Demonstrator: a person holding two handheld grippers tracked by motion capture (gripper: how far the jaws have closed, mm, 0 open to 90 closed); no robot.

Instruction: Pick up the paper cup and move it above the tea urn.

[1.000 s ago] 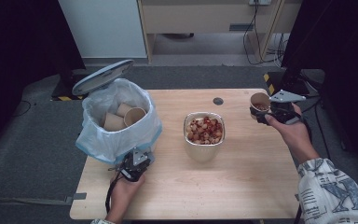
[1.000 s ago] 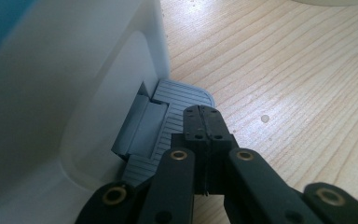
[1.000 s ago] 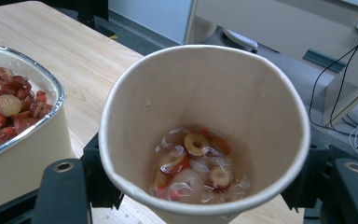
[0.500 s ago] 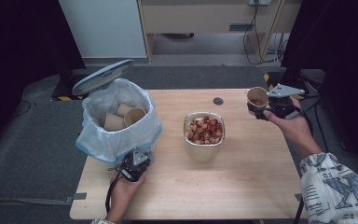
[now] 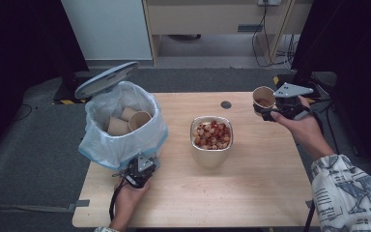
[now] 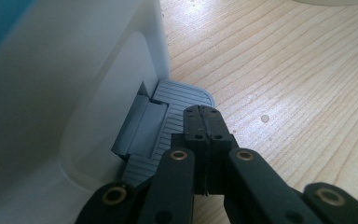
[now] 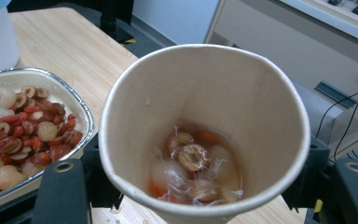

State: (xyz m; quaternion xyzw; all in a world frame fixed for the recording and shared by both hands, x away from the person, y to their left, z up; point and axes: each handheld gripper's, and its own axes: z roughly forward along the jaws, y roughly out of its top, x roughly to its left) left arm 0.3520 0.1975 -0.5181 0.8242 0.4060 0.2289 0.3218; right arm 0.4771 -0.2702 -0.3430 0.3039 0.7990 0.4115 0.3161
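The paper cup (image 5: 263,98) sits pinched between the jaws of my right hand-held gripper (image 5: 270,108), lifted off the far right corner of the counter (image 5: 251,193), mouth up and close to upright, so its long axis runs nearly vertical. Looking along that gripper I see a wet residue of fruit pieces at the cup's bottom (image 7: 193,172), with the black jaws clamped on either side of its wall. The relation that matters is sideways: the foil tray of dried fruit (image 5: 211,135) lies to the left of the cup, around the middle of the counter, and the lined bin (image 5: 123,123) stands further left again, well apart from the cup, with the tray between them. Two other paper cups (image 5: 128,121) already lie in the bag. My left hand-held gripper (image 5: 140,171) is just beside the bin's base, its jaws pressed together with nothing between them and their tips resting on the grey foot pedal (image 6: 177,112); the lid (image 5: 107,79) stands tipped open. I judge the right hand must carry the cup leftward across the tray and over the bin's mouth, keeping it upright on the way so the dregs stay inside.
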